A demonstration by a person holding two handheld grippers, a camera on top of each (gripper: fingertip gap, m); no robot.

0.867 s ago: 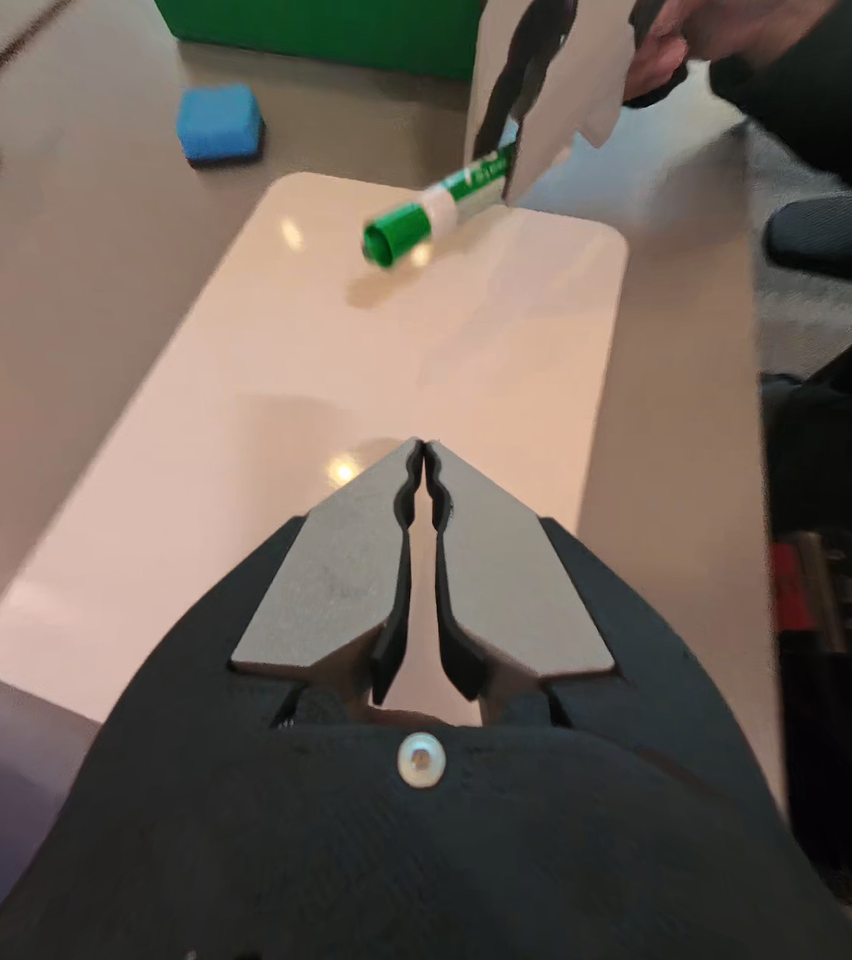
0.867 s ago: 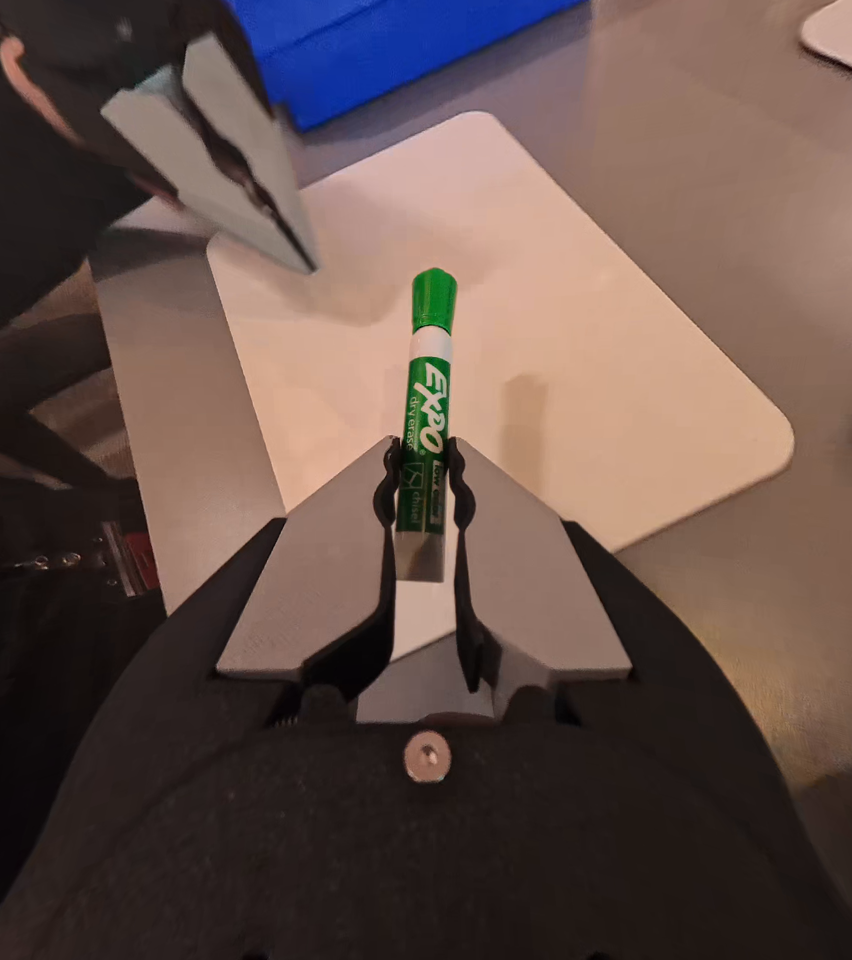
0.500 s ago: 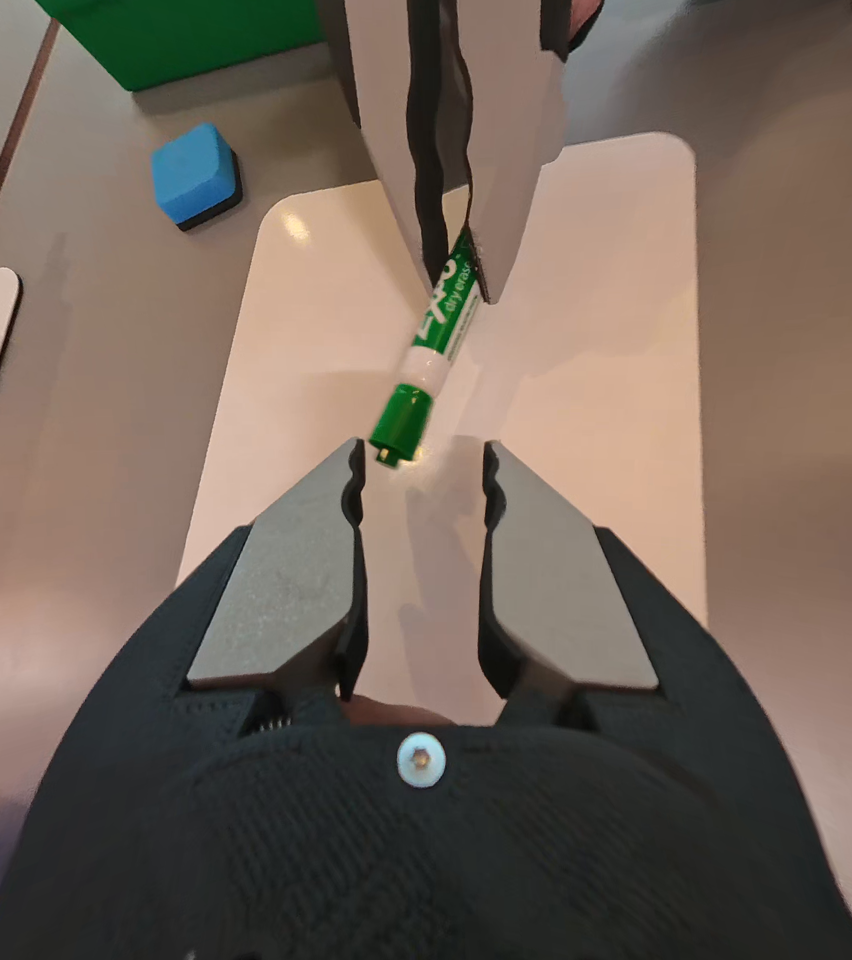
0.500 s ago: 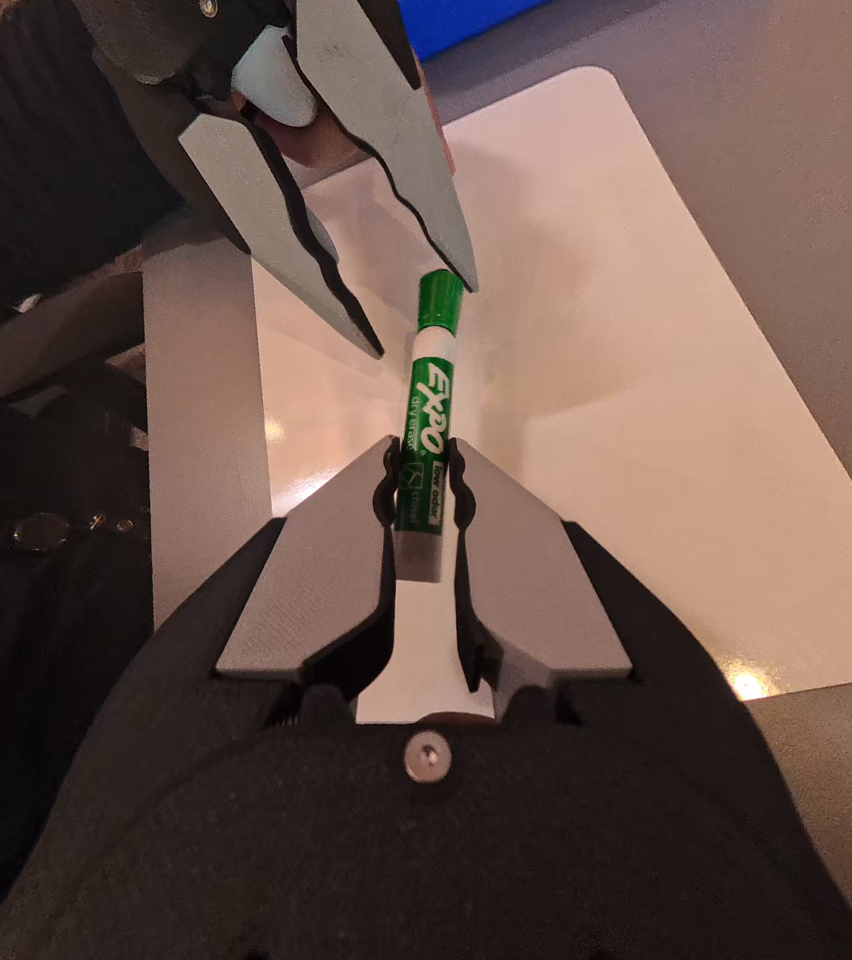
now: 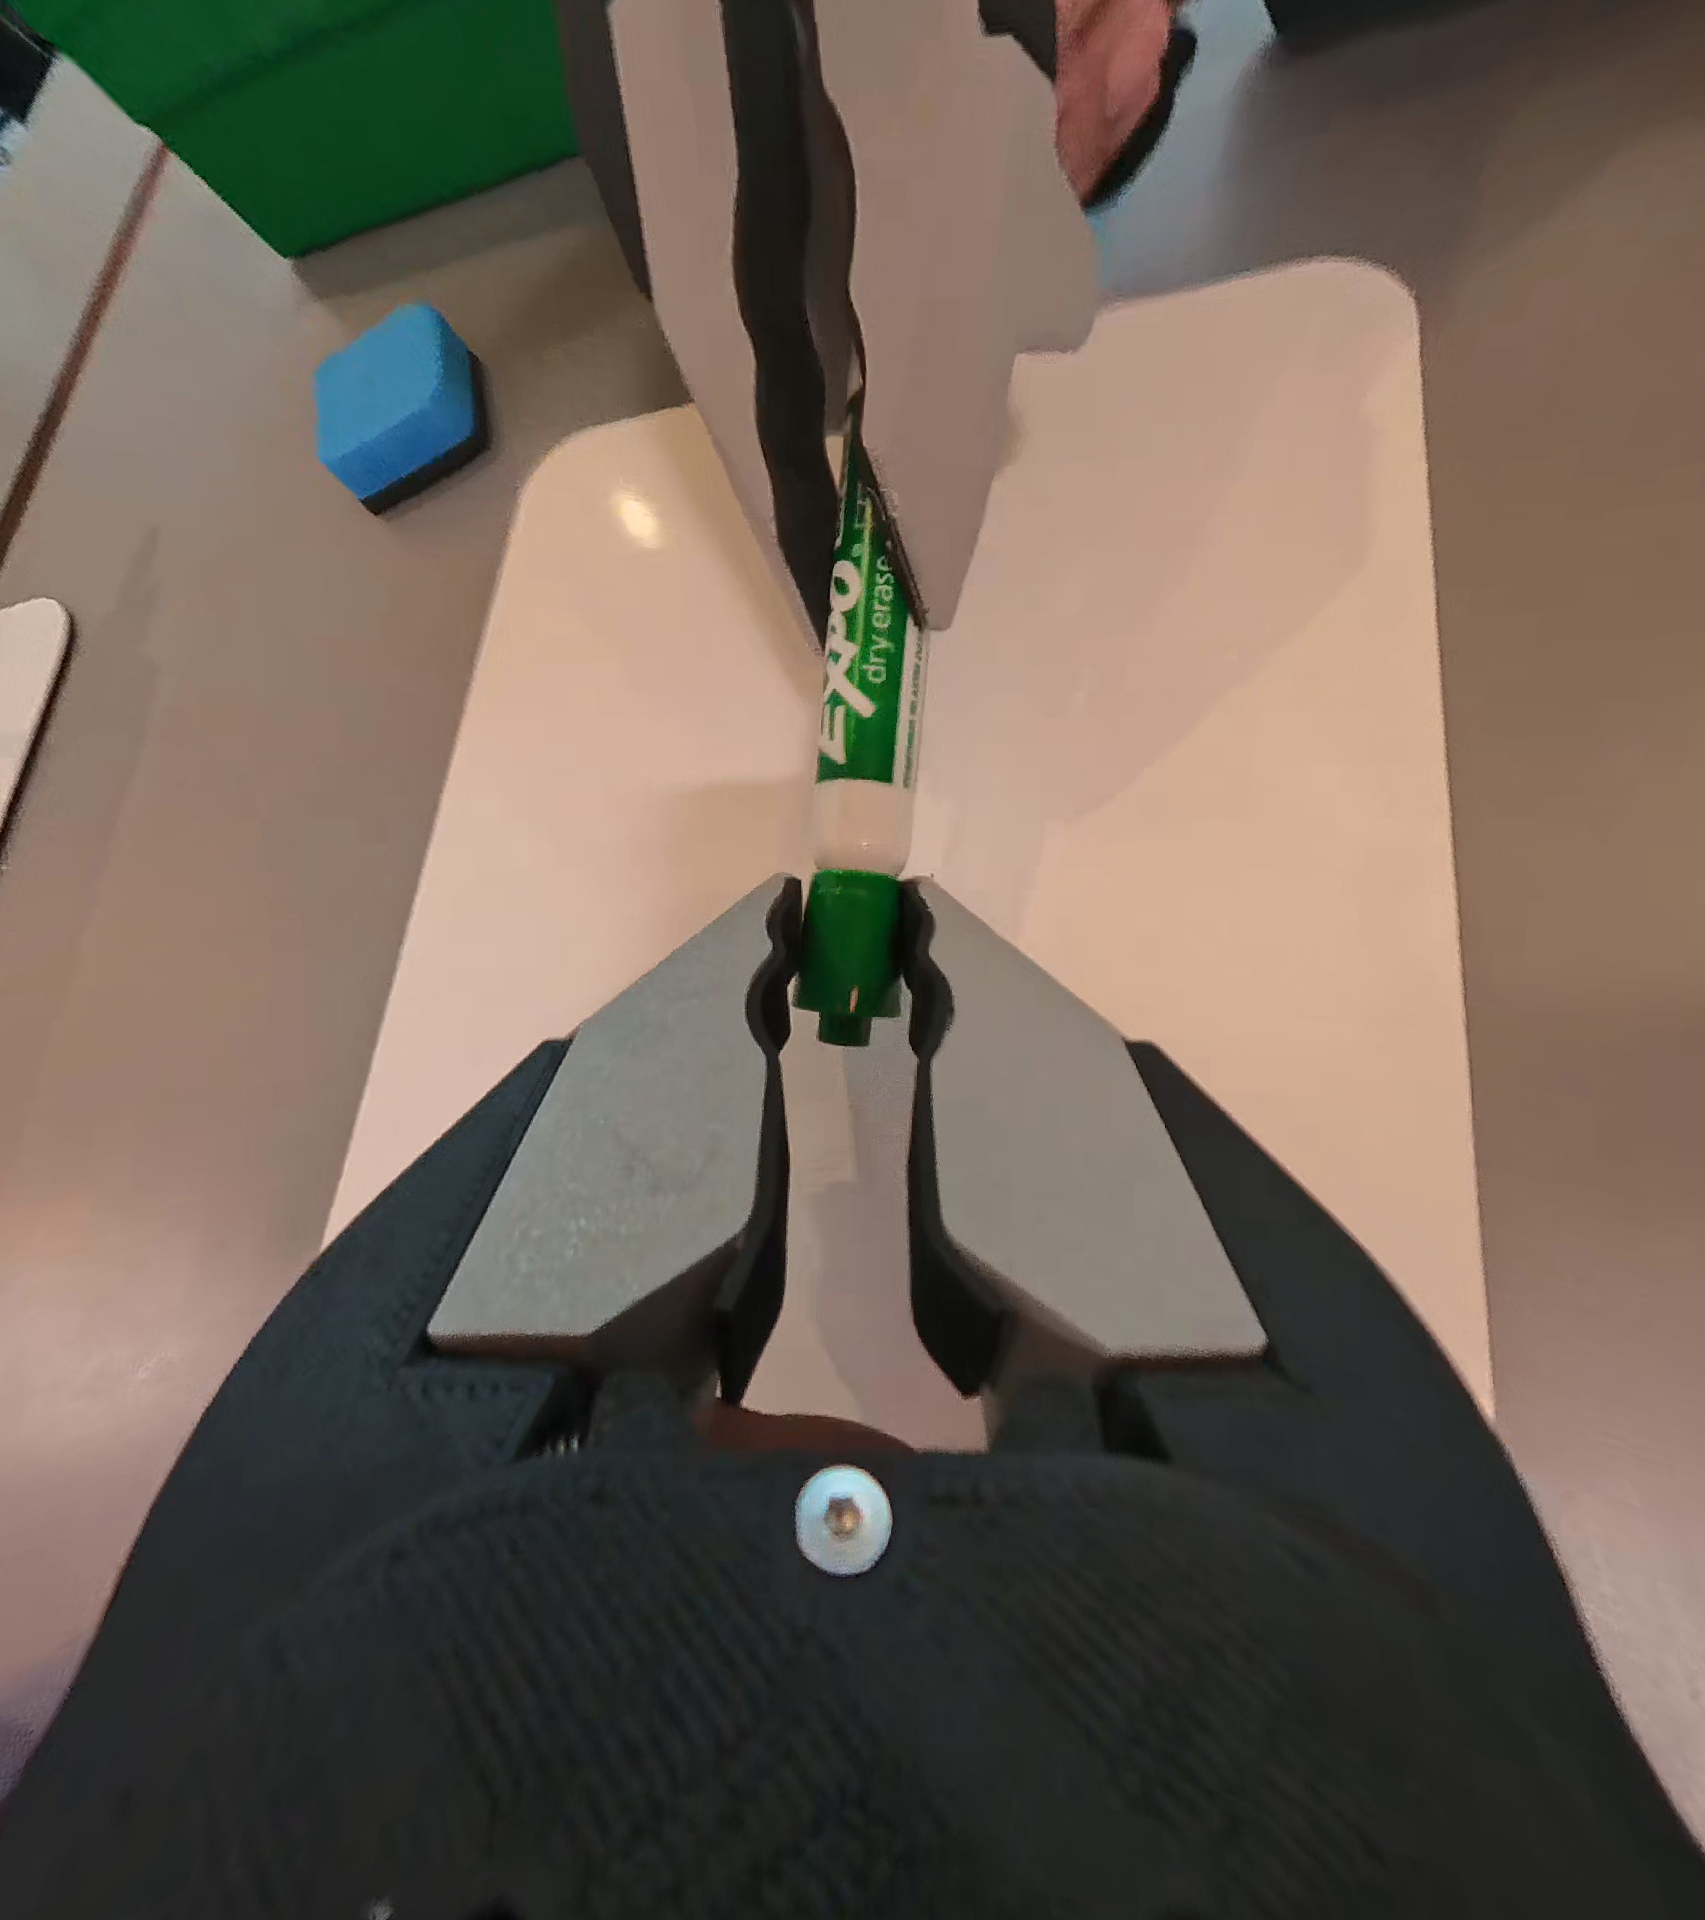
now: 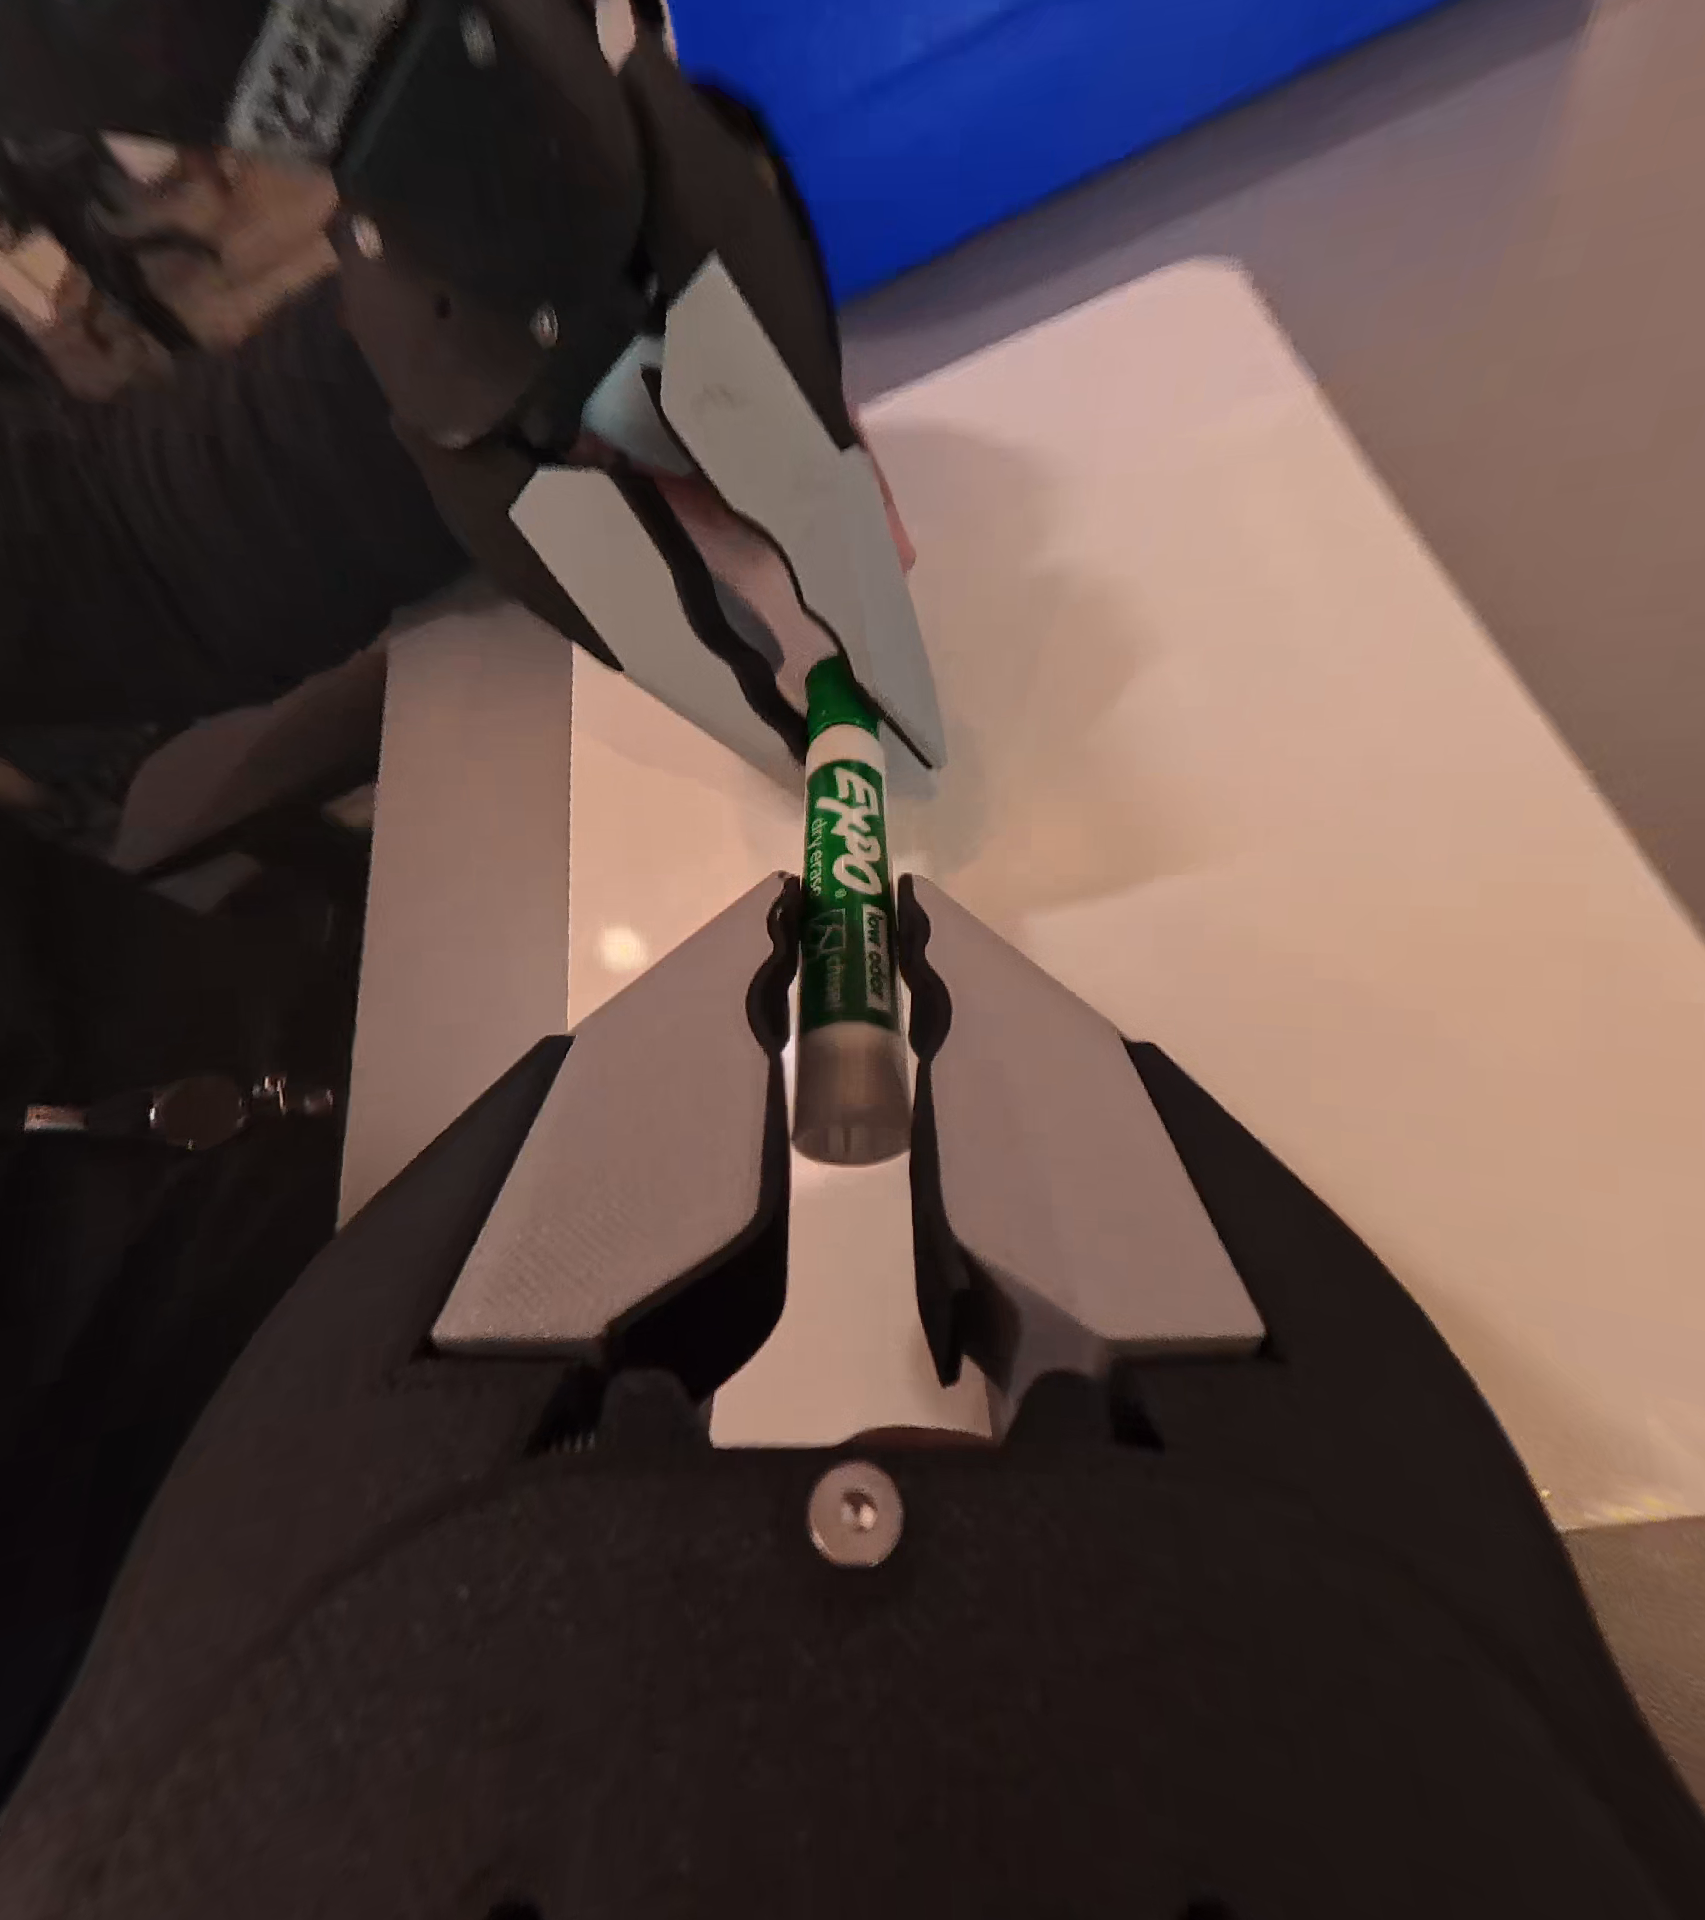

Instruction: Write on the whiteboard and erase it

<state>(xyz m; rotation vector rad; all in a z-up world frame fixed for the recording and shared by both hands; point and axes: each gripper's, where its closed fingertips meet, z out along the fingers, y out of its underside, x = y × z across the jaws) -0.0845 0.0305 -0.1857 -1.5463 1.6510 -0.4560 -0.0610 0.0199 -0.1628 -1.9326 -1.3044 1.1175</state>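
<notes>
left gripper (image 5: 850, 951), open half a second ago, now clamps the marker cap (image 5: 848, 956); right gripper (image 6: 846, 961) grips the marker (image 6: 843, 914) barrel. uncapping looks imminent; whiteboard (image 5: 1191, 831) unmarked.

My left wrist camera looks forward along the left gripper (image 5: 850, 883), close above the whiteboard (image 5: 1191, 831). My right wrist camera faces the opposite way along the right gripper (image 6: 843, 883). Both views share the board and the green marker (image 5: 869, 707) held between them.
</notes>
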